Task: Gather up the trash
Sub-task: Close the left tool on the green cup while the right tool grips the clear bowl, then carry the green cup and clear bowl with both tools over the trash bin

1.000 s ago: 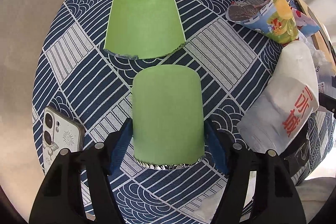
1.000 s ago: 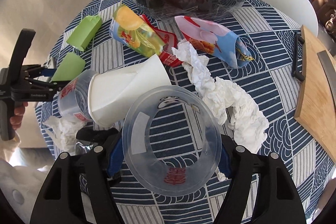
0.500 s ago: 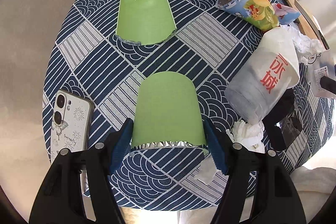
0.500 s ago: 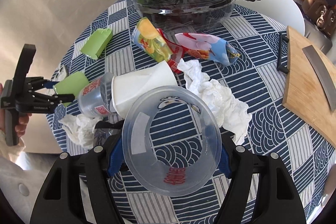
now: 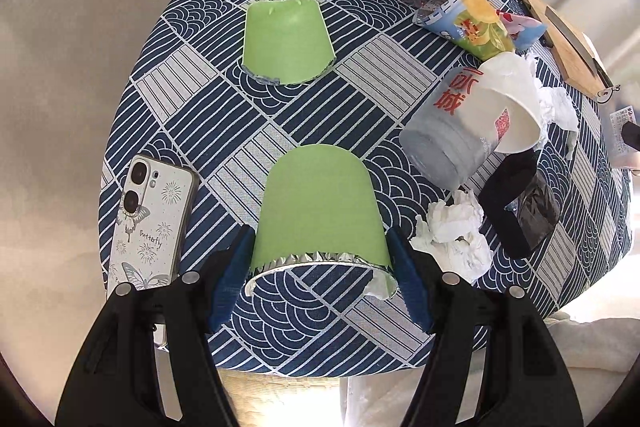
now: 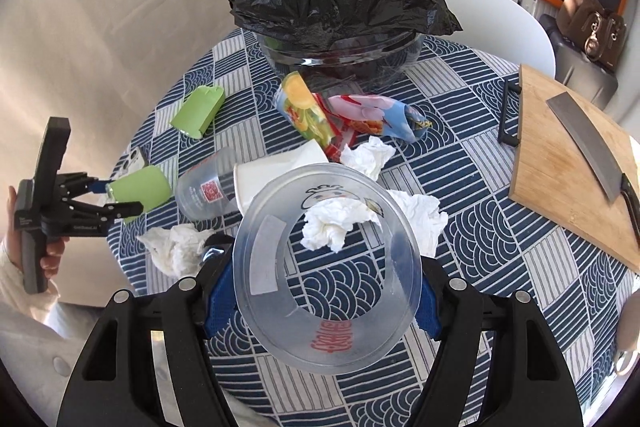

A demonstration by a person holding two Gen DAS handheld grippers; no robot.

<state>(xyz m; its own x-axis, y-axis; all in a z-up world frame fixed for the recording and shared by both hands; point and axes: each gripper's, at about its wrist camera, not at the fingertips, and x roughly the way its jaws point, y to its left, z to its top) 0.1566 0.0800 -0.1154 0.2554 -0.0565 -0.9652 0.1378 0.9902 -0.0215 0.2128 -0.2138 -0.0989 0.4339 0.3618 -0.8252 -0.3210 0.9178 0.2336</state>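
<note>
Risk, judged: the thin-walled clear plastic cup (image 6: 328, 283) held by the right gripper (image 6: 320, 297) may buckle and slip, as the jaws close on its sides near the rim. The left gripper (image 5: 320, 279) has its jaws closed on a green foil-rimmed cup (image 5: 318, 207), raised above the worktop (image 5: 200, 115); that cup may collapse under squeeze. The black-lined clear trash bin (image 6: 340, 15) stands at the worktop's far edge; its contents cannot be seen. Both held cups appear empty. A second green cup (image 5: 286, 43), wrappers and tissues lie uncollected.
</note>
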